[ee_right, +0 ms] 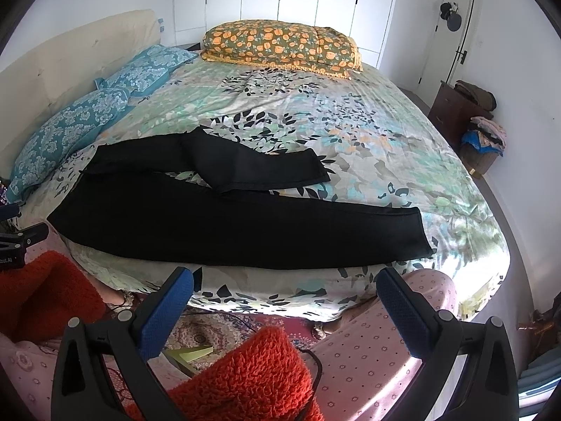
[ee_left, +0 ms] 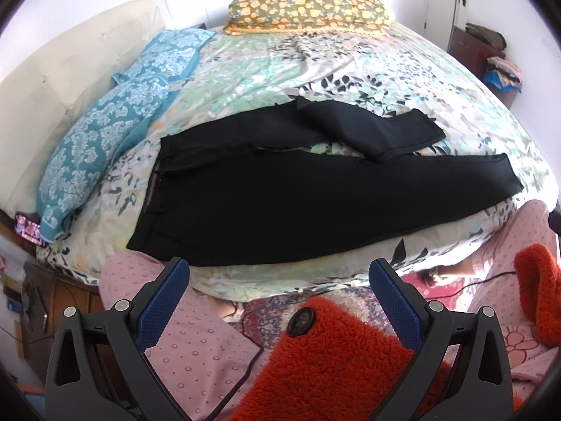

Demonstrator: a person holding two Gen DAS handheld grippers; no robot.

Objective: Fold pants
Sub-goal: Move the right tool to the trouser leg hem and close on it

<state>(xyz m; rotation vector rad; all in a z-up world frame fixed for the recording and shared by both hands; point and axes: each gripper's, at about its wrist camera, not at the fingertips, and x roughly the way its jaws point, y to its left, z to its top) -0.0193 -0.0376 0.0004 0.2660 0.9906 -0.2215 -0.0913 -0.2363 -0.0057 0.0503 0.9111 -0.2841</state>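
Now the left gripper [ee_left: 278,273] is standing with its blue-padded jaws spread wide and holding nothing, hanging off the near edge of the bed [ee_left: 350,63] and touching none of the bedding. Likewise the right gripper [ee_right: 284,286] is gaping wide and gripping nothing, also hanging just short of the bed's near edge. At the left border of the right wrist view a dark clamp [ee_right: 21,242] is showing small white lettering, too small to read.

Beyond both grippers the black pants [ee_left: 280,193] are lying across the near half of the bed, waistband toward the headboard [ee_left: 70,70]. One leg is stretching flat along the near edge; the other is bending back over itself farther in. Two blue patterned pillows [ee_left: 105,129] are leaning along the headboard side of the bed, and an orange floral pillow [ee_right: 280,45] is resting at the bed's far edge. A red fuzzy garment [ee_left: 322,358] is showing between the left gripper's jaws, below the bed.
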